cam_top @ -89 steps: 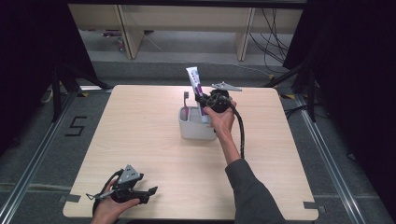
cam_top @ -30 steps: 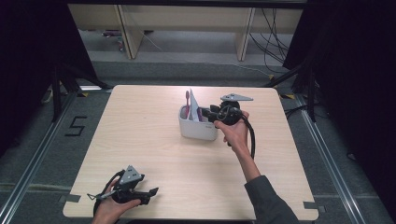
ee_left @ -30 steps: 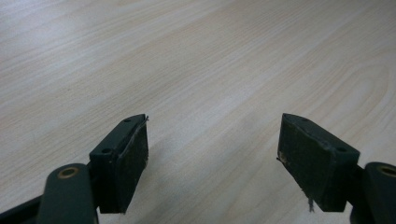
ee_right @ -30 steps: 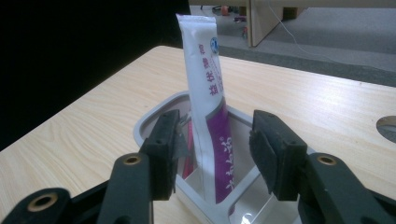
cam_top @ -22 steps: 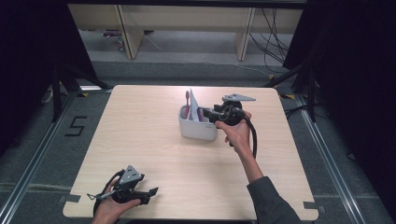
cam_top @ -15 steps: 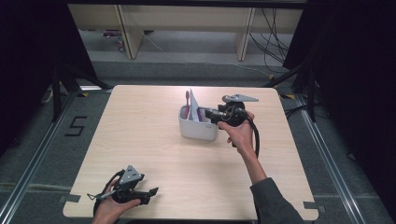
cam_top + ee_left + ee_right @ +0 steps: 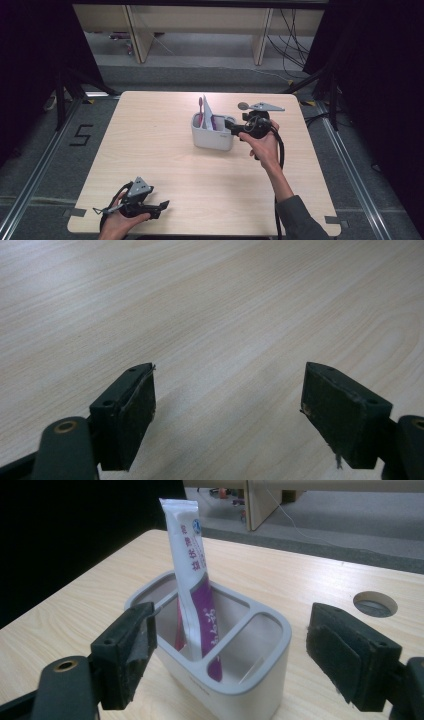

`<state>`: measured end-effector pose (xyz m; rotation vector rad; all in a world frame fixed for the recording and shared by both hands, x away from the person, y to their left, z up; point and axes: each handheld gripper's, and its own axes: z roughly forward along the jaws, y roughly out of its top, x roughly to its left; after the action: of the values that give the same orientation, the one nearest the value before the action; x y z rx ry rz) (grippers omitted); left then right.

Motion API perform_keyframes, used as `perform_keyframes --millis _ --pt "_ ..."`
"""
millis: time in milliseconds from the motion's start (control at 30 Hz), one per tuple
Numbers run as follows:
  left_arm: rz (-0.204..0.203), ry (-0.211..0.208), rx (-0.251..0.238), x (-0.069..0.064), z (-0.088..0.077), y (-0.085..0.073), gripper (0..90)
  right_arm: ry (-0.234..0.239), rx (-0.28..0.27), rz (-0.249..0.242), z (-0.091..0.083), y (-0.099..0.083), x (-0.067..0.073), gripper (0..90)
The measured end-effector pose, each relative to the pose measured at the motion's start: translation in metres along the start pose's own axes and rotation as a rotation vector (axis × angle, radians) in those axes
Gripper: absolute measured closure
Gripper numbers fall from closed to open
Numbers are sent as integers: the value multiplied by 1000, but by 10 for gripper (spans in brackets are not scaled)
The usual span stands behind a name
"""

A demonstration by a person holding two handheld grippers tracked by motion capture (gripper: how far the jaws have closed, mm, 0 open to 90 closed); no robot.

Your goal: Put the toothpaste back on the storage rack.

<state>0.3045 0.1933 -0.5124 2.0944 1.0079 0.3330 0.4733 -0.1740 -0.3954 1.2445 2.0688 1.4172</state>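
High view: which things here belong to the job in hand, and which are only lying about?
Job in hand:
- toothpaste tube
- white holder
- pink toothbrush
- right gripper, open

Lying about:
- left gripper, open over bare table
- shelving behind

We look along the left gripper (image 7: 227, 405), whose two black jaws stand wide apart with nothing between them, just above the pale wood-grain table (image 7: 210, 305); frayed padding edges the jaw faces.
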Motion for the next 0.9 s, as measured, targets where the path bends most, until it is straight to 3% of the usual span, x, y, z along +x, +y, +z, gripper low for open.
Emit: perform_keyframes --millis 33,100,233,300,533,733,767,833,867,900 --pt "1 1 0 0 0 0 212 2 1 12 -2 -1 0 206" --pt "-4 4 -2 0 0 0 210 -14 -7 -11 -5 -3 -3 205" --pt "-3 7 -4 0 0 0 206 -12 -14 21 -10 -8 -6 203" --pt "-2 10 -1 0 0 0 204 -10 -7 7 -12 -8 -8 202" --pt "-21 9 -19 0 0 0 197 -7 -4 25 -20 -11 -6 199" --pt "-20 12 -18 0 0 0 194 -12 2 7 -26 -16 -8 197" --pt "-21 11 -15 0 0 0 194 -9 0 23 -27 -17 -7 197" --pt "-19 11 -16 0 0 1 194 -4 -7 0 -29 -19 -8 197" --pt "-19 11 -16 0 0 1 194 -6 4 25 -30 -20 -6 197" --pt "-18 11 -15 1 0 1 194 -3 -1 -3 -30 -22 -7 197"
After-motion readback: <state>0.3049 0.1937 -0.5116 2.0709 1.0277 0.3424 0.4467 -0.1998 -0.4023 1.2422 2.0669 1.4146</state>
